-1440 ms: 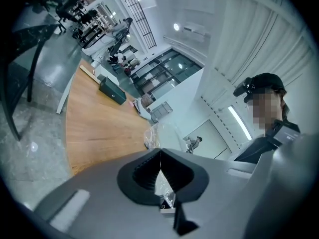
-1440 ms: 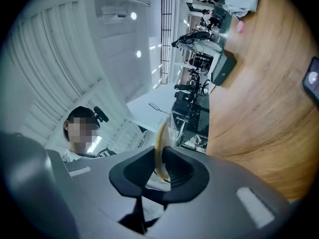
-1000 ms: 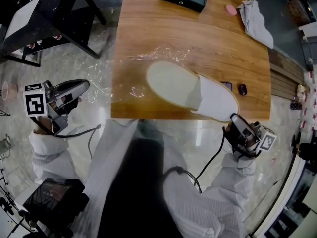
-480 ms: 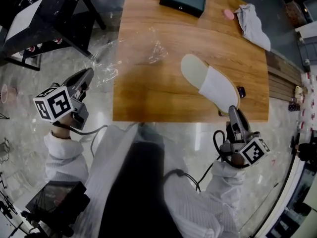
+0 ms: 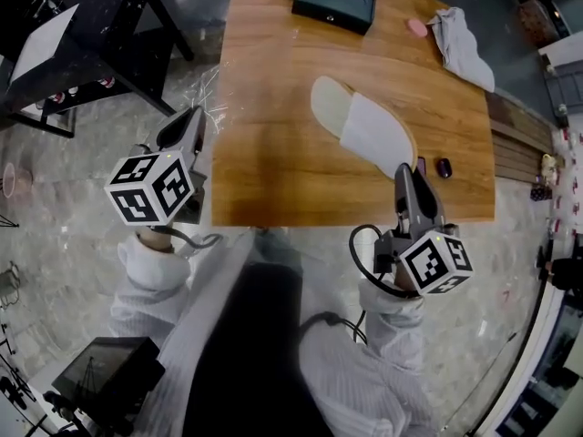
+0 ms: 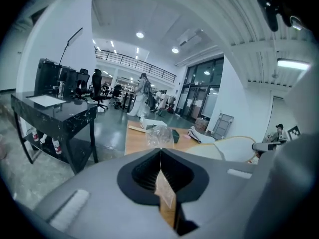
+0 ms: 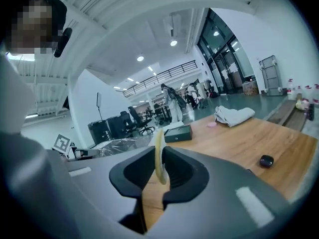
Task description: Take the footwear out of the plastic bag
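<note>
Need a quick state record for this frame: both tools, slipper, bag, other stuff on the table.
left tool: shut on the plastic bag, past the table's left edge
right tool: jaws closing, slipper rim between them at its toe end
slipper: over mid-table, free of the bag
plastic bag: clear, crumpled, apart from the slipper
far edge: black case, pink item, grey cloth
near right tool: small dark object
</note>
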Tool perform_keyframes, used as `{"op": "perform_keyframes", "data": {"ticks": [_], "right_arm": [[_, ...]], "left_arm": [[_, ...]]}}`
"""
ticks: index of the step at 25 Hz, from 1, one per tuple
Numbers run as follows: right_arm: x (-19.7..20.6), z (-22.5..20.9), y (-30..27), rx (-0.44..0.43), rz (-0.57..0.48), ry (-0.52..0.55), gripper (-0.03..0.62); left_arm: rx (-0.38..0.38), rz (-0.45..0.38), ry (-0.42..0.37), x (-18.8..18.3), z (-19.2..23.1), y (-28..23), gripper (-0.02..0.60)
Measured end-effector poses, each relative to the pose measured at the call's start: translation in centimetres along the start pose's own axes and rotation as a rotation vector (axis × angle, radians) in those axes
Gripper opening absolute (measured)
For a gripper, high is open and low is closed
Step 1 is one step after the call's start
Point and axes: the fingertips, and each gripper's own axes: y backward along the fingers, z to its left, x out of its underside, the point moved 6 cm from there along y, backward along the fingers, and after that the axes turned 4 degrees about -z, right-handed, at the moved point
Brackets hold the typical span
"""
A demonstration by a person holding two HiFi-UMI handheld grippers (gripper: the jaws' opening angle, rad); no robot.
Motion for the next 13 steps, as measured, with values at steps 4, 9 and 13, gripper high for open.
{"op": "perform_keyframes", "data": {"ticks": [4,9,13], "right_arm": [[0.1,1.5,-0.5,0.000,-0.016,0.040,0.072],[0.6,2.2,-0.6,-0.025,-0.001,0.024,0.072],[0.8,2.1,-0.5,-0.033,-0.006,0.010,0.072]], "left_arm": [[0.015,-0.014,-0.002,-0.2,-1.1,-0.2,0.003],[0.040,-0.008,0.021,0.0,-1.8,-0.1,0.003],[0.044,-0.001,0.019,0.4,-2.1,0.0,0.003]]}}
